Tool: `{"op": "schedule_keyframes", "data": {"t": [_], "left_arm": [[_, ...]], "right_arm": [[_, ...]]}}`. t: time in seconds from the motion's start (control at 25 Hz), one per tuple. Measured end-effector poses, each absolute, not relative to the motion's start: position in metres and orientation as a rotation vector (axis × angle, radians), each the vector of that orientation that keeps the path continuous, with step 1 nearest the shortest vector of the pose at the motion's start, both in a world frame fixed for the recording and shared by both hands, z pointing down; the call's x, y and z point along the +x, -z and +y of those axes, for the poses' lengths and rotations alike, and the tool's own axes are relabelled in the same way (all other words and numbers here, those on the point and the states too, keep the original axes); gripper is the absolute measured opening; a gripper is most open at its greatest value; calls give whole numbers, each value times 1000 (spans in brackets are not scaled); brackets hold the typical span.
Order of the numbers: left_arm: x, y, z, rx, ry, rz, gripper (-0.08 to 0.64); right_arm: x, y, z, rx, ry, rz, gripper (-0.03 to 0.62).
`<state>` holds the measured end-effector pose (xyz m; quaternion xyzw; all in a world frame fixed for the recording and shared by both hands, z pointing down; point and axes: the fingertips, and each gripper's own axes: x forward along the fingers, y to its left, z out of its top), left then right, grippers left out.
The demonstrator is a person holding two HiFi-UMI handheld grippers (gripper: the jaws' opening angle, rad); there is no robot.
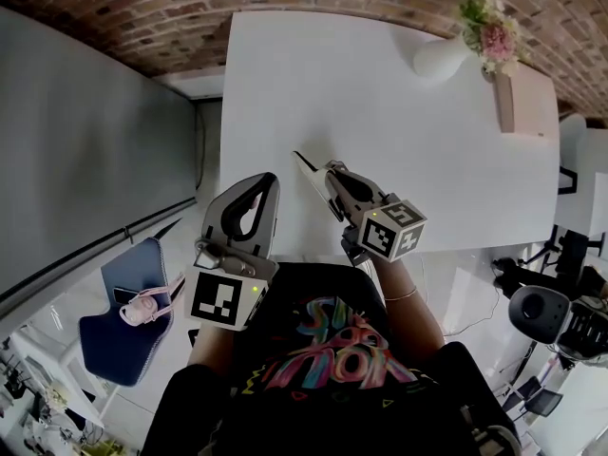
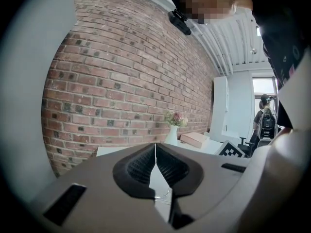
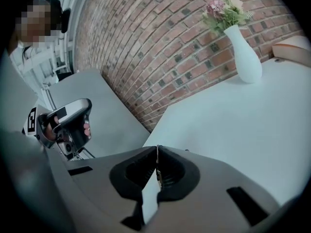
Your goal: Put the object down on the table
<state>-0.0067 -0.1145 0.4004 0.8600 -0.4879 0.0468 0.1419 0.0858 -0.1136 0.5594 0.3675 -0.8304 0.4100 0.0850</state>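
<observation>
Black shirt [image 1: 332,350] (print unreadable); left gripper [image 2: 155,149] jaws together; right gripper [image 3: 157,152] jaws pinch thin object [image 1: 306,167] over table [image 1: 399,112].

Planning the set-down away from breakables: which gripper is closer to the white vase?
Right. The right gripper, shut on a thin object, is over the table's near part, left of the vase; the left gripper is at the near-left corner, farther off.
</observation>
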Motion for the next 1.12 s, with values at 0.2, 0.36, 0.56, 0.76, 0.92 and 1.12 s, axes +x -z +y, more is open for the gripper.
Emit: {"op": "schedule_keyframes", "data": {"t": [0.2,0.36,0.56,0.76,0.92,1.12], "left_arm": [[-8,-403,-118,2473,-137,-1411,26],[-11,-401,-123,2470,-139,-1421,25],[-14,-402,-125,2461,-139,-1430,25],[-18,-409,-122,2495,-219,-1403,26],[-19,-408,-122,2476,-199,-1408,25],[-21,-407,-121,2499,-214,-1396,25]], "right_arm": [[89,-574,-120,1116,-1310,-2449,25],[91,-581,-126,1136,-1382,-2438,25],[93,-592,-127,1129,-1445,-2413,25],[92,-600,-128,1142,-1522,-2403,28],[94,-605,-128,1158,-1586,-2381,29],[95,-609,-127,1158,-1634,-2379,34]]}}
